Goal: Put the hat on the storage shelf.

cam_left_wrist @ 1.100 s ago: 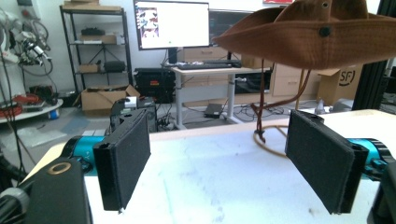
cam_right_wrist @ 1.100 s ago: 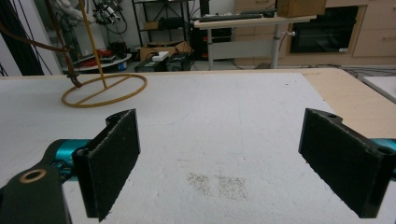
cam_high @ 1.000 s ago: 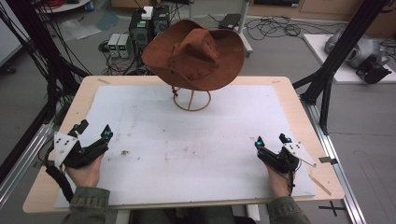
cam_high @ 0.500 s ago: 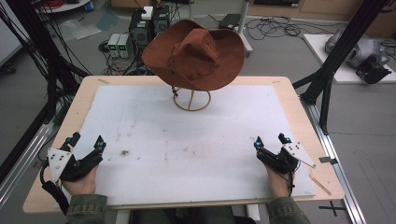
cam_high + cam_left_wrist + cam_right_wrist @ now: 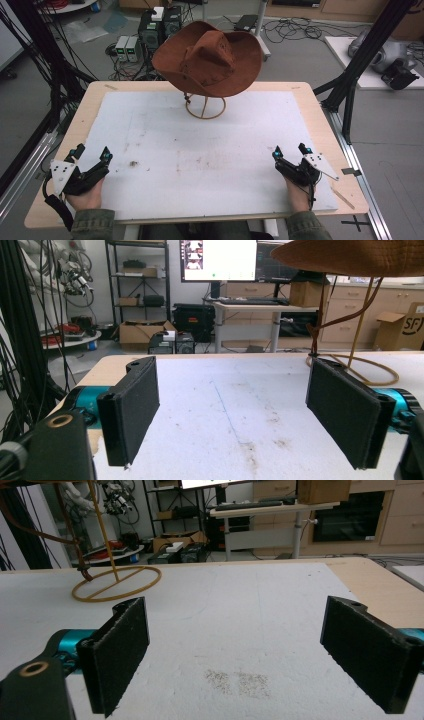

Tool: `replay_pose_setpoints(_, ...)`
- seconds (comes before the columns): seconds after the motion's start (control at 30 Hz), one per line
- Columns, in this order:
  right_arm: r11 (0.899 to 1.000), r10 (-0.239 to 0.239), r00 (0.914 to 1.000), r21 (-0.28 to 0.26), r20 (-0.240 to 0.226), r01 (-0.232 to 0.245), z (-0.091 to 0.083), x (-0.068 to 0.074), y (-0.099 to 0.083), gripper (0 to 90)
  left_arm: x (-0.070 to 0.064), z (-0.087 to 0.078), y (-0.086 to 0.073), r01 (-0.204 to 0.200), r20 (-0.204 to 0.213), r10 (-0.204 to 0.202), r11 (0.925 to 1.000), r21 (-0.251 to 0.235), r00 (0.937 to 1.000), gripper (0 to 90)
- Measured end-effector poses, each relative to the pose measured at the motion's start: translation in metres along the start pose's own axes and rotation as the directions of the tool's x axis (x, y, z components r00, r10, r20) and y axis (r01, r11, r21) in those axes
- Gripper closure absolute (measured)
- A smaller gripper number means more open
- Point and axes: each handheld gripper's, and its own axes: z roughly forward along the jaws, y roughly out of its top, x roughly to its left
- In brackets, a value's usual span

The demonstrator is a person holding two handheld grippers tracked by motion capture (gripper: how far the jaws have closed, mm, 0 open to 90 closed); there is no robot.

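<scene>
Hat: a brown cowboy hat (image 5: 207, 59) sits tilted on top of a wire hat stand (image 5: 205, 107), at the far middle of the bench, well apart from both hands; its brim also shows at the top right of the left gripper view (image 5: 350, 257).
Stand: a thin golden ring base with an upright rod; it lifts the hat clear of the surface, so the brim seems free to be taken from below or from the sides. A dark cord (image 5: 345, 312) hangs from the hat down beside the rod.
Mat: a white mat (image 5: 210, 155), stained in places, covers most of the wooden bench (image 5: 320, 110).
Left hand-held gripper (image 5: 91, 155): at the near left corner of the mat, jaws spread wide with nothing between them, aimed toward the stand.
Right hand-held gripper (image 5: 289, 149): at the near right edge, jaws likewise wide apart and empty, the ring base ahead to its left (image 5: 116, 584).
Judgement: both hands look parked at the near edge, ready for a two-sided reach toward the hat.
Surroundings: cables and electronic boxes (image 5: 150, 35) lie on the floor beyond the bench.
</scene>
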Motion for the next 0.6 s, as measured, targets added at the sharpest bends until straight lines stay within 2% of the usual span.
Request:
replay_pose_setpoints(0.37, 1.000, 0.014, 0.9999, 0.005, -0.002, -0.014, -0.0035, 0.0003, 0.0002, 11.4, 0.0018, -0.0027, 0.0014, 0.016, -0.003, -0.016, 0.9999, -0.003, 0.9999, 21.6)
replay_pose_setpoints(0.47, 1.000, 0.006, 1.0000, 0.005, -0.002, -0.006, -0.0031, 0.0006, 0.0002, 11.4, 0.0035, -0.0013, 0.0003, 0.027, 0.004, -0.027, 0.9996, 0.004, 0.9996, 21.5)
replay_pose_setpoints(0.6, 1.000, 0.002, 1.0000, 0.008, -0.003, -0.002, -0.0027, 0.0003, 0.0000, 11.4, 0.0037, -0.0004, 0.0000, 0.022, 0.009, -0.022, 0.9997, 0.010, 0.9997, 21.6)
